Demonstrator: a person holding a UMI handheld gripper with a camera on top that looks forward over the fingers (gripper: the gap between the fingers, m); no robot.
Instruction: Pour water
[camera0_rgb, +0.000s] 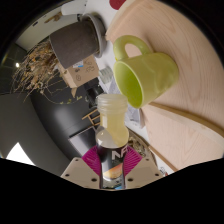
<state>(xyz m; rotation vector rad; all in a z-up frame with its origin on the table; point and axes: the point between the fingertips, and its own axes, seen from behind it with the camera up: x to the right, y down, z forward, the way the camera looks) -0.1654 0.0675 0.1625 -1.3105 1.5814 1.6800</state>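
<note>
Gripper view: whole scene appears rolled, so the gripper (112, 168) is tilted well over. Its two fingers, with magenta pads (95, 160), press on either side of a small clear bottle (112, 128) — pinched, no gap visible at either side. Bottle has a dark label with white lettering low on the body, between the pads; lettering too small to read. Liquid inside looks pale yellowish. The neck points to 12 o'clock, towards the cup.

Green cup (140, 72) lies just beyond the bottle at about 1 o'clock from its neck. Its open mouth faces the bottle, and its handle (124, 45) shows at 11 o'clock of the cup body. The bottle's mouth sits right at the lower rim of the cup; cannot tell whether they touch. No stream of water can be made out — cup interior is in shade.

Cup rests against a pale wooden worktop (175, 40), which fills the field from 12 to 4 o'clock, with a rounded edge running past the cup.

From 9 to 11 o'clock of the bottle: a dark brown cylindrical container (75, 38), a cardboard-coloured box (82, 72) just below it, and a tangle of dry straw-like stuff (35, 62) beside them. A dark surface (30, 125) lies at 8 o'clock.
</note>
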